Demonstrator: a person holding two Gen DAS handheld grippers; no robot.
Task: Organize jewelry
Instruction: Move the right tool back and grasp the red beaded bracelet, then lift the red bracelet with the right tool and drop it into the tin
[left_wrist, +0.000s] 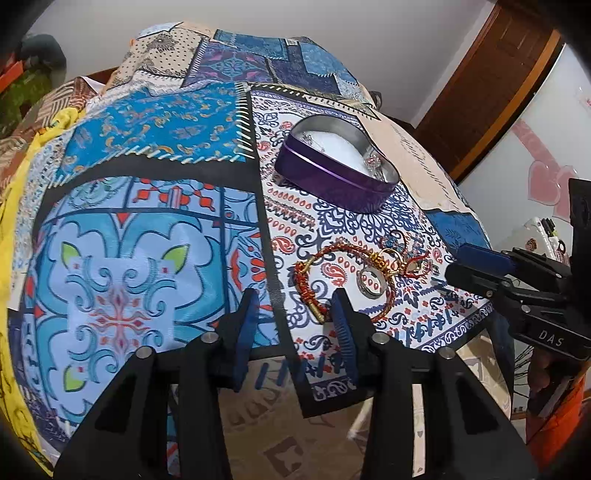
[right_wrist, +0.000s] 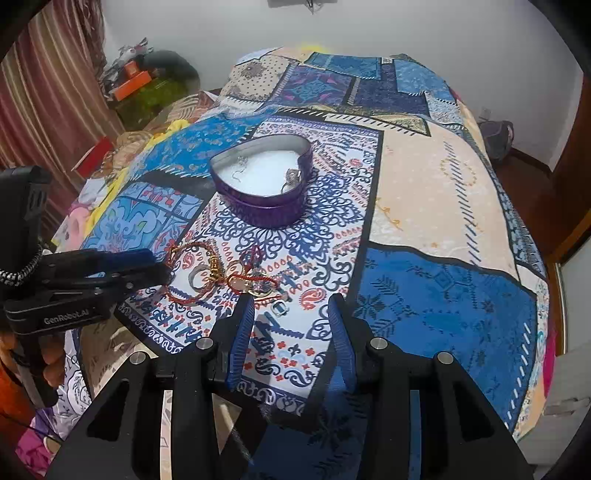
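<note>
Black left gripper (left_wrist: 295, 310) low over bracelet (left_wrist: 314, 291)

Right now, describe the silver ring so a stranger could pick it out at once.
Start at the purple heart-shaped tin on the patterned bedspread. Nearer the bed's edge than the tin lies a tangle of red and gold bracelets. The silver ring lies flat within that tangle: a plain, wide metal band, the only piece there without red cord or gold beads.
</note>
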